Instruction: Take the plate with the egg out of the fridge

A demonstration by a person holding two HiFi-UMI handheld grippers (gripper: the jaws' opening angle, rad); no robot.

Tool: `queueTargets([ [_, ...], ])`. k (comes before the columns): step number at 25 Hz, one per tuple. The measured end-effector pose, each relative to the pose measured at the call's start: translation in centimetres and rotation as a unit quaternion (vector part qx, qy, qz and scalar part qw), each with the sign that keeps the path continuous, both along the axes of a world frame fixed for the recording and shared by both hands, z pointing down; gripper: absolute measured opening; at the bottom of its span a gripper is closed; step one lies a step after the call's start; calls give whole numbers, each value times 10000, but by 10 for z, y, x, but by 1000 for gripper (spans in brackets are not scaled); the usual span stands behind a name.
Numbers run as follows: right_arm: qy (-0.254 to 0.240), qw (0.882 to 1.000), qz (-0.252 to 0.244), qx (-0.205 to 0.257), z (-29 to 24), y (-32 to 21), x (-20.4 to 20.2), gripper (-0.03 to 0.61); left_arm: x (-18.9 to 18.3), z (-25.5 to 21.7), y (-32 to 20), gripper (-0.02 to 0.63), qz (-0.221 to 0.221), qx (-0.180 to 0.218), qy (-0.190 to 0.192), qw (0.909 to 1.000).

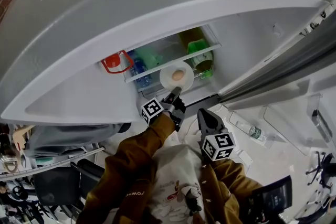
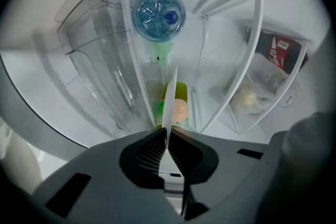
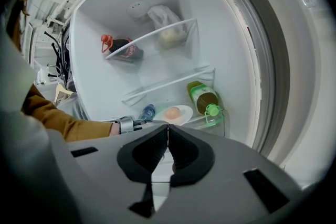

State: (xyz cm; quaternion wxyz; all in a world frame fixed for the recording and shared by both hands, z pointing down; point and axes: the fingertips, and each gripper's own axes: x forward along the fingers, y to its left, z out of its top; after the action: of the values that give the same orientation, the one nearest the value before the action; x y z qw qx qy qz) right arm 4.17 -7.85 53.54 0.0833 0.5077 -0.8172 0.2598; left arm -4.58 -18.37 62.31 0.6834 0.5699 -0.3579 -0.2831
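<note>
The white fridge [image 1: 79, 34] stood open, its door [image 1: 283, 128] out to the right in the head view, with wire-edged shelves [image 3: 157, 34] across the inside. The person's brown sleeves [image 1: 136, 160] reached toward the opening. The left gripper [image 2: 167, 136] was at the front of the lower shelf [image 1: 173, 60], and its jaws were clamped on the near rim of the plate [image 2: 169, 97], which its own view showed edge-on as a thin white strip running up from between them. The right gripper [image 3: 168, 131] hung just beside and below the left one, apart from the plate, its jaws pressed together with nothing between them. On the upper shelf lay a dark bottle [image 3: 123, 49] with a red cap and handle, and near it a clear bag [image 3: 165, 26] with something pale inside. On the lower shelf a green-capped bottle [image 3: 205, 98] of yellowish liquid lay on its side to the right of the plate, and a blue water bottle [image 3: 148, 112] lay to its left. The plate, round and white, sat level at the shelf's front edge, within the fridge opening. The egg [image 1: 178, 75], pale tan, rested near the middle of the plate.
</note>
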Motion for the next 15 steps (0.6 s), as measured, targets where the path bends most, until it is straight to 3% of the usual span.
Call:
queueTargets([
  [15, 70, 9989, 453, 134, -4, 0, 13, 7, 40, -49, 26, 23, 788, 352, 289, 9959],
])
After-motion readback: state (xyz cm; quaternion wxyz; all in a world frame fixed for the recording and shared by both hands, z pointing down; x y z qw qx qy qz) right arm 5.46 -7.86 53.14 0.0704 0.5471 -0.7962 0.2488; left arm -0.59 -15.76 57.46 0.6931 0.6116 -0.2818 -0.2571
